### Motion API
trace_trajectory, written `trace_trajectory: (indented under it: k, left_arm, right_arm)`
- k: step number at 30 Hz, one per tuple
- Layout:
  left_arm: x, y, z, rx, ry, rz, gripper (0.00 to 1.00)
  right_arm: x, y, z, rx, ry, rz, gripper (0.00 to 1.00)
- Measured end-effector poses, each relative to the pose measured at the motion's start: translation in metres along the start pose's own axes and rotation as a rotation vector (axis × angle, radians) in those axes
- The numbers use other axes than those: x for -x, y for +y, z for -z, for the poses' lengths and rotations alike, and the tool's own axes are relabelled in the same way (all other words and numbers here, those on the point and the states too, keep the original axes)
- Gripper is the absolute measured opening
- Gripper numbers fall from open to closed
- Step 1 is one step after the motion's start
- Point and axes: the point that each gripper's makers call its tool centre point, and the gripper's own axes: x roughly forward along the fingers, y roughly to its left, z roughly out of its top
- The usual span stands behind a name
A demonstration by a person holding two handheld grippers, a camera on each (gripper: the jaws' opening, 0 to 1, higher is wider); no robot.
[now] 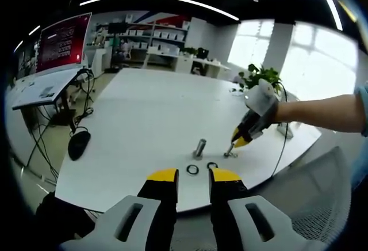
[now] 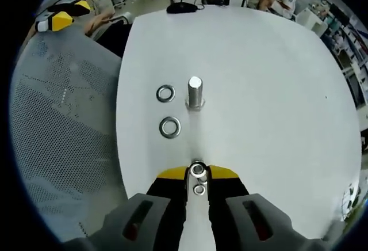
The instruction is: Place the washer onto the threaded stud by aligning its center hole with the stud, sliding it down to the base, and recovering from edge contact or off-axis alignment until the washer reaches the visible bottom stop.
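On the white table point(image 2: 276, 90), the stud point(image 2: 195, 92) stands upright, bare surface from 12 to 4 o'clock. Right gripper point(image 2: 198, 173) pinches a washer point(image 2: 198, 170) near the edge; left gripper point(image 1: 194, 175) hovers slightly parted, holding nothing

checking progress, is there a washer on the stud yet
No. The stud stands bare; two washers lie flat on the table beside it.

Two loose washers, one point(image 2: 165, 93) nearer the stud and one point(image 2: 170, 127) nearer the counter point(image 2: 276, 90) edge. One upright threaded stud point(image 2: 195, 92). Two small nuts point(image 2: 198, 170) between the right gripper's jaws. One black mouse point(image 1: 79, 144) at the counter's far edge.
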Motion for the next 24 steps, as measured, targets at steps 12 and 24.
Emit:
trace_trajectory:
  k: [12, 24]
  left_arm:
    - [0.000, 0.000, 0.000, 0.003, 0.000, 0.001, 0.18]
    - [-0.001, 0.001, 0.001, 0.018, 0.008, -0.006, 0.17]
  right_arm:
    - [-0.014, 0.000, 0.005, 0.030, 0.052, -0.010, 0.14]
    - [-0.030, 0.000, 0.009, 0.047, 0.085, -0.029, 0.14]
